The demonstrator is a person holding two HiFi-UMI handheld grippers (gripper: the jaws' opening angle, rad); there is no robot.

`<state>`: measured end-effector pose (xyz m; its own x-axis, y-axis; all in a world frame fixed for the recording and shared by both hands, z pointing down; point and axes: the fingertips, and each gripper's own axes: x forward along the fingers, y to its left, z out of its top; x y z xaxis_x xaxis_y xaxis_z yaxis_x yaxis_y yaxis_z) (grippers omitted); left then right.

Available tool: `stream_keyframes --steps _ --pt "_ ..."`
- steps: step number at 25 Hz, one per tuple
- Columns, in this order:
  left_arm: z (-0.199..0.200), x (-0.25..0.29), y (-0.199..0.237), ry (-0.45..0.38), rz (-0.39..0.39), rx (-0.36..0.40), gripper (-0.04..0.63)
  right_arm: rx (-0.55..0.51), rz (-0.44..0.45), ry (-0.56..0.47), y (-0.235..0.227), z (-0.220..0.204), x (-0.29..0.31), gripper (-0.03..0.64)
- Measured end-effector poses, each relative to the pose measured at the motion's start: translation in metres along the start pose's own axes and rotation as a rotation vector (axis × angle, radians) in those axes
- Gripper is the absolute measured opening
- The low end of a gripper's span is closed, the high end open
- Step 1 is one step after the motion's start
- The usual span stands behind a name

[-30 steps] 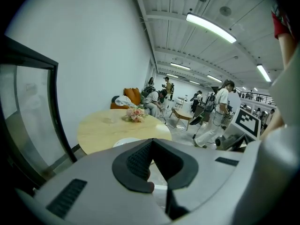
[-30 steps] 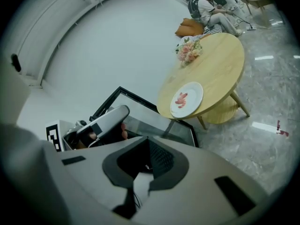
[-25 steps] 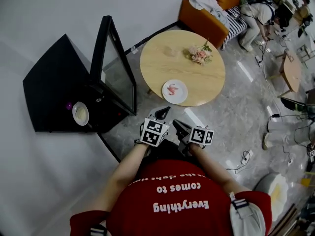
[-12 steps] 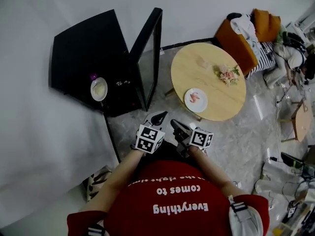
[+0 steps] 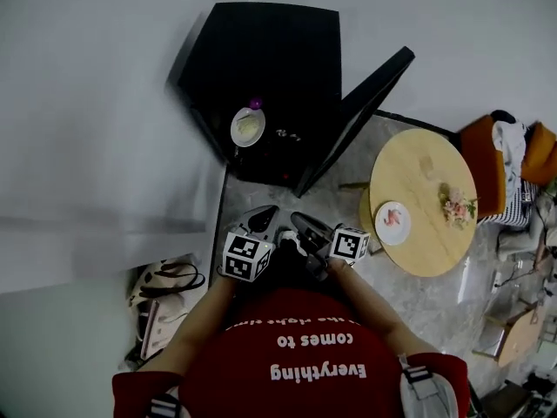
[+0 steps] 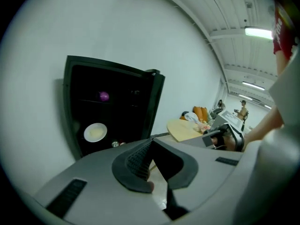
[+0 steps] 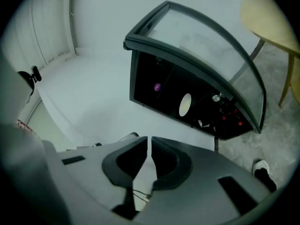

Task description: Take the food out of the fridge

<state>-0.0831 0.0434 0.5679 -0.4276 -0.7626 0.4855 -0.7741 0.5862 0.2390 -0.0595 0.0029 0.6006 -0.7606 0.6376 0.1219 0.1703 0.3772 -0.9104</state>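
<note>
item: fridge, black, low, standing against the white wall; its glass door swung wide open towards the table.
contents: white plate of pale food on a shelf inside the fridge, untouched by either claw; small purple object on the shelf above it; a few little red and silver things beside the plate, too small to name.
item: left claw, empty, jaws brought together at the tips, held in front of the person's chest, pointing towards the open fridge and well apart from it.
item: right claw, empty, jaws together with only a hairline slit between them, just beside the left claw, aimed at the fridge interior.
item: round wooden table, to the right of the fridge door; carries a second plate with pink food and a small bunch of flowers.
sundries: orange sofa beyond the table; bag on the floor at the person's left; red shirt with white lettering.
</note>
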Motion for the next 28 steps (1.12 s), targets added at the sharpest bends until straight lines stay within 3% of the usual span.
stream_keyframes --steps 7,11,21,24,28 --pt "0.003 -0.012 0.057 -0.036 0.161 -0.085 0.006 -0.012 0.045 0.157 -0.001 0.007 0.069 0.018" --pt "0.009 -0.007 0.076 -0.055 0.214 -0.101 0.006 0.084 0.007 0.208 -0.021 0.014 0.092 0.136" --pt "0.032 -0.011 0.13 -0.122 0.306 -0.145 0.006 0.351 -0.132 0.09 -0.089 0.055 0.184 0.16" --pt "0.031 -0.01 0.144 -0.095 0.292 -0.138 0.006 0.451 -0.173 0.013 -0.11 0.061 0.212 0.16" --pt "0.026 -0.009 0.156 -0.053 0.233 -0.14 0.006 0.461 -0.289 -0.035 -0.14 0.06 0.241 0.16"
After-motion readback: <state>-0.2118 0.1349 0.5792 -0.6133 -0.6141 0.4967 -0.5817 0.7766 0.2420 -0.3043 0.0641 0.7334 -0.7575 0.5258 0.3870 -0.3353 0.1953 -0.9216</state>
